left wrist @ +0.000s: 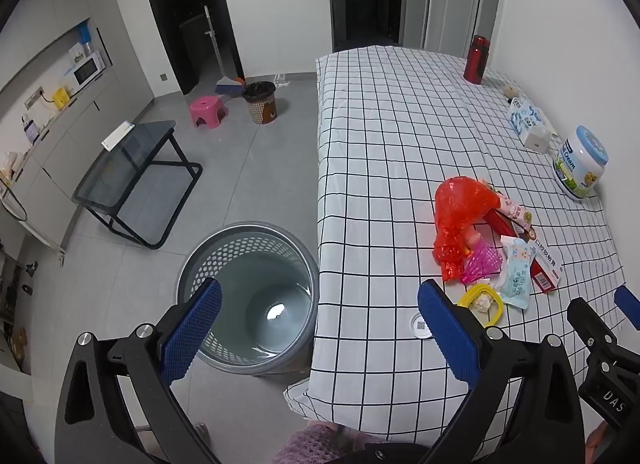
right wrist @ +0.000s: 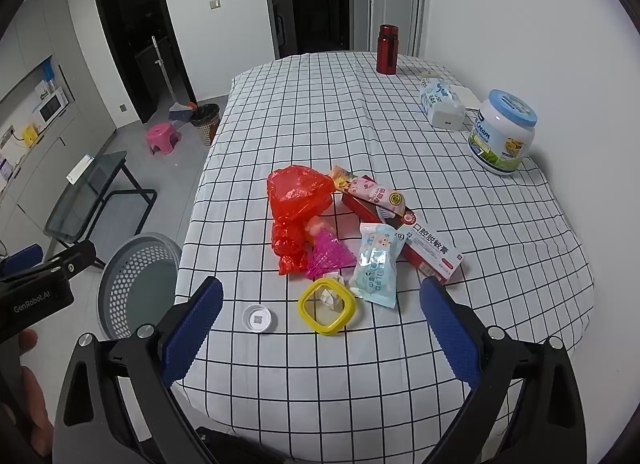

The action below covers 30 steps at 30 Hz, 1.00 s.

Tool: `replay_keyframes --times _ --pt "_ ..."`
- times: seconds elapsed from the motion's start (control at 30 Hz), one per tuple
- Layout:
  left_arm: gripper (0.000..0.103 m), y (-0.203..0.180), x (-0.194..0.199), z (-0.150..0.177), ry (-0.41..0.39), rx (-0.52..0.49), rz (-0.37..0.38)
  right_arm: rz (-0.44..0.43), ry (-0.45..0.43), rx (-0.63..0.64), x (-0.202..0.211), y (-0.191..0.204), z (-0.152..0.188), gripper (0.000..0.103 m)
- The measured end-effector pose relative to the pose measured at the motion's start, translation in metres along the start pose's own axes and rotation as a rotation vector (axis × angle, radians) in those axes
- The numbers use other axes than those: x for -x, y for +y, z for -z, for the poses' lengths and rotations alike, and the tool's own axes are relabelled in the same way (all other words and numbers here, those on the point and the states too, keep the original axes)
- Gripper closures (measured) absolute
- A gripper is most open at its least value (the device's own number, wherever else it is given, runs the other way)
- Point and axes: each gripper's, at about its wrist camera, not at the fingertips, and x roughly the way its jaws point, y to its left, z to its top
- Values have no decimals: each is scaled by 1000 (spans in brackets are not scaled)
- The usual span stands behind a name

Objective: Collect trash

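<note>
The left gripper [left wrist: 320, 328] and the right gripper [right wrist: 322, 328] both stand wide apart and hold nothing. The trash pile lies on the checked white tablecloth [right wrist: 320, 111]: a crumpled red plastic bag [right wrist: 296, 203], a yellow plastic ring [right wrist: 326, 310]. The grey perforated bin [left wrist: 248, 296] stands on the floor just beside the table.

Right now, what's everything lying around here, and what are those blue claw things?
plastic bag: one, red, crumpled mid-table
net: one, pink, beside the bag
ring: one, yellow, near edge
cap: one, white, left of the ring
wrappers: two, pale blue and pink
box: one, red-white
tub: one, white, blue lid, far right
bottle: one, red, far end
basket: one, grey, on floor, empty
left gripper: open
right gripper: open
</note>
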Motion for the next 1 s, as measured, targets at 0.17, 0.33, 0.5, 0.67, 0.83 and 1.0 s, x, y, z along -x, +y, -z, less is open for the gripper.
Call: replay_keyframes --times 0.17,0.33,0.5,0.67,0.83,1.0 --pt "6 0 0 0 -2 0 0 -4 4 -3 0 0 1 9" --pt "6 0 0 0 -1 0 0 -2 3 -3 0 1 1 9" --pt "6 0 0 0 0 1 1 -2 3 -4 1 1 1 9" --pt "6 0 0 0 2 1 2 -1 0 -4 1 1 1 9" --pt "6 0 0 0 3 0 0 -2 2 -5 -2 3 2 9" --pt "6 0 1 0 1 1 2 -2 -1 -3 1 4 2 9"
